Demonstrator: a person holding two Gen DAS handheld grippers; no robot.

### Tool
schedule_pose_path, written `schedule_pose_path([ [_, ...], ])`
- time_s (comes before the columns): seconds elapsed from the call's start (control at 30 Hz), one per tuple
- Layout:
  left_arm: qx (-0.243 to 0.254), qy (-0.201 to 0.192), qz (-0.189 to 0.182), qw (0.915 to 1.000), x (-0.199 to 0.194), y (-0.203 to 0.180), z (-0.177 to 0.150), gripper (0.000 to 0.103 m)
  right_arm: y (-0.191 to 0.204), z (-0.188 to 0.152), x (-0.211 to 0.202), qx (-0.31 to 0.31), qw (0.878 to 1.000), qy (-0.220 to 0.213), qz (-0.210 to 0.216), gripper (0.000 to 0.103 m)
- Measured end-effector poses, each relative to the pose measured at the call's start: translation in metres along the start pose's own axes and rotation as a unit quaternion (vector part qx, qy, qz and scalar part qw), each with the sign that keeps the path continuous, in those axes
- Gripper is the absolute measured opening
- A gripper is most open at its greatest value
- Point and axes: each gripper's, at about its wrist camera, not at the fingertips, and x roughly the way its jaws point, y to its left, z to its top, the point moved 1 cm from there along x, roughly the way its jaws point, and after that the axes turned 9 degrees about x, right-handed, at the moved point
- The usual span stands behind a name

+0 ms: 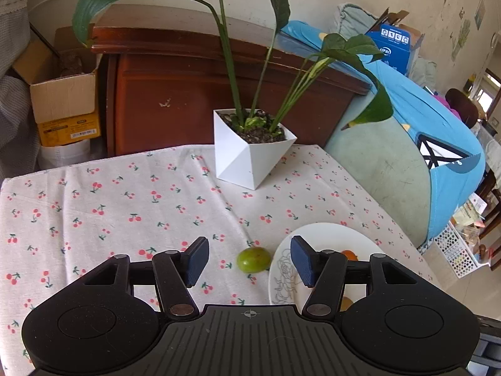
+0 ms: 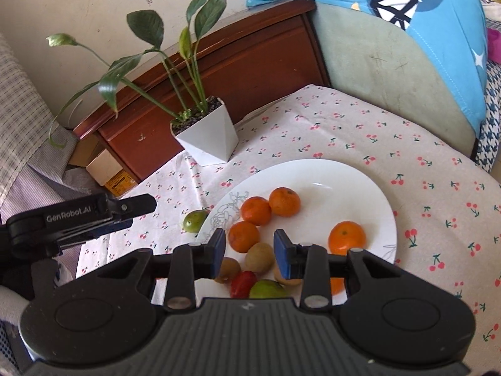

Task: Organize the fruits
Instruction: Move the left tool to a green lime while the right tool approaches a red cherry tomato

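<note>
A: Fruit on the white plate (image 2: 360, 188), near the bench's front edge: four oranges (image 2: 255, 210), kiwis, a red piece. How much remains?

B: One green fruit (image 1: 253, 259) lies on the cloth just beside the plate's left rim. Left tongs (image 1: 249, 258) gape empty around it; right tongs (image 2: 249, 252) hover over the plate, parted, holding nothing.

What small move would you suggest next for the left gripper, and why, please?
Probably ease the left gripper forward and down around the green fruit: it lies alone on the tablecloth beside the plate that holds the other fruit, and the open jaws are empty.
</note>
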Motion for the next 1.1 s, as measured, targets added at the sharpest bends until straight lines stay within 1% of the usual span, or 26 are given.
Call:
schedule_pose_path([
  [0.13, -0.011, 0.004, 0.007, 0.9999, -0.001, 0.012, 0.000, 0.057, 0.017, -0.008, 0.007, -0.029, 0.999, 0.016, 0.023, 0.036],
  [0.33, -0.029, 0.025, 0.013, 0.9992, 0.007, 0.025, 0.002, 0.057, 0.043, -0.026, 0.021, -0.069, 0.995, 0.040, 0.059, 0.036],
  [0.47, -0.020, 0.034, 0.017, 0.9991, 0.012, 0.028, 0.009, 0.057, 0.058, -0.041, 0.034, -0.103, 0.990, 0.056, 0.072, 0.036],
  [0.57, -0.007, 0.040, 0.014, 0.9991, 0.018, 0.030, 0.013, 0.057, 0.067, -0.050, 0.042, -0.124, 0.987, 0.062, 0.076, 0.036],
  [0.7, -0.015, 0.051, -0.001, 0.9986, 0.026, 0.035, 0.013, 0.057, 0.077, -0.059, 0.055, -0.148, 0.984, 0.064, 0.072, 0.036],
  [0.9, -0.021, 0.063, -0.013, 0.9977, 0.037, 0.039, 0.016, 0.057, 0.085, -0.062, 0.068, -0.166, 0.983, 0.053, 0.061, 0.036],
  [1.1, -0.011, 0.067, -0.018, 0.9976, 0.043, 0.042, 0.019, 0.057, 0.090, -0.066, 0.078, -0.187, 0.980, 0.051, 0.048, 0.036],
])
